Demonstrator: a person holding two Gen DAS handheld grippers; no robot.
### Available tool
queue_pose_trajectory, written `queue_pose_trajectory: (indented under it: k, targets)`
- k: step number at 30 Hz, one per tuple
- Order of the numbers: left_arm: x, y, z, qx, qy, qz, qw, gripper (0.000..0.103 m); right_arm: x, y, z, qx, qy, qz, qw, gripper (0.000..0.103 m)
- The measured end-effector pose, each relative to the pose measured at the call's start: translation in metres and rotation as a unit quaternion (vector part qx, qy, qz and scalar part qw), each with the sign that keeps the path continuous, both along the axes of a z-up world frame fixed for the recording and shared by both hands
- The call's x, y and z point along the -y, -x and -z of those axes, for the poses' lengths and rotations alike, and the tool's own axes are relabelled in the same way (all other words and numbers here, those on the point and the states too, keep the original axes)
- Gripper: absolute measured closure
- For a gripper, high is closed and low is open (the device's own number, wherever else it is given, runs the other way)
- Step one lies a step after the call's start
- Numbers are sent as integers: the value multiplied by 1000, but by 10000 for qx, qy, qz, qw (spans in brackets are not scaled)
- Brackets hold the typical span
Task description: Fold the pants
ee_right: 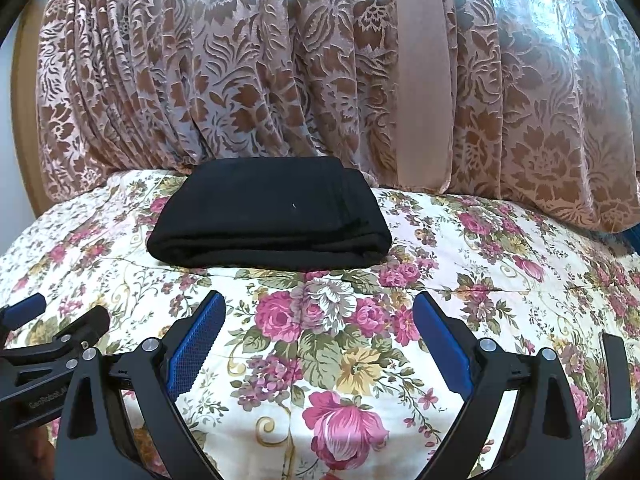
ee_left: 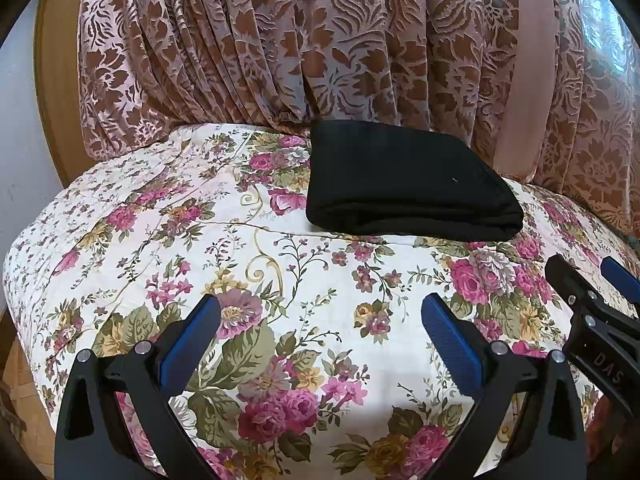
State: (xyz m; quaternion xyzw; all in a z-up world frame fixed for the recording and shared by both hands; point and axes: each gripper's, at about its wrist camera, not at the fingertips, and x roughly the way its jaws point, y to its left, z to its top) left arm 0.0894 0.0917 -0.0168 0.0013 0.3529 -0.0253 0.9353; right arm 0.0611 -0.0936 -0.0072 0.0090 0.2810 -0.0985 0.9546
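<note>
Black pants (ee_left: pixel 408 184) lie folded into a thick flat rectangle on the floral bedspread (ee_left: pixel 200 240), close to the curtain. In the right wrist view the same pants (ee_right: pixel 268 220) sit just beyond the fingers, slightly left of centre. My left gripper (ee_left: pixel 320 320) hovers open over the bedspread, well short of the pants and to their left, nothing between its blue pads. My right gripper (ee_right: pixel 318 316) is open too, empty, a short way in front of the pants' near fold. Each gripper shows at the edge of the other's view: right gripper (ee_left: pixel 592 280), left gripper (ee_right: pixel 60 316).
A brown and pink floral curtain (ee_left: pixel 320 40) hangs right behind the bed and touches the pants' far edge. A dark phone-like slab (ee_right: pixel 618 376) lies on the bedspread (ee_right: pixel 480 240) at the right. A wooden frame (ee_left: pixel 56 92) and white wall stand at the far left.
</note>
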Motion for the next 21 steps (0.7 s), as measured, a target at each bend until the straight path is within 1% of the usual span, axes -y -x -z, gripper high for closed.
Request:
queue_pose_trajectory:
  k: [10, 16, 21]
  targets:
    - [2, -1, 3, -42, -2, -6, 10000, 3, 2, -2, 2, -30, -47, 34, 10000, 9]
    - [6, -2, 5, -55, -78, 41, 9999, 2, 2, -2, 3, -51, -68, 59, 9999, 9]
    - [6, -5, 7, -161, -42, -2, 9999, 2, 5, -2, 5, -65, -98, 80, 9999, 9]
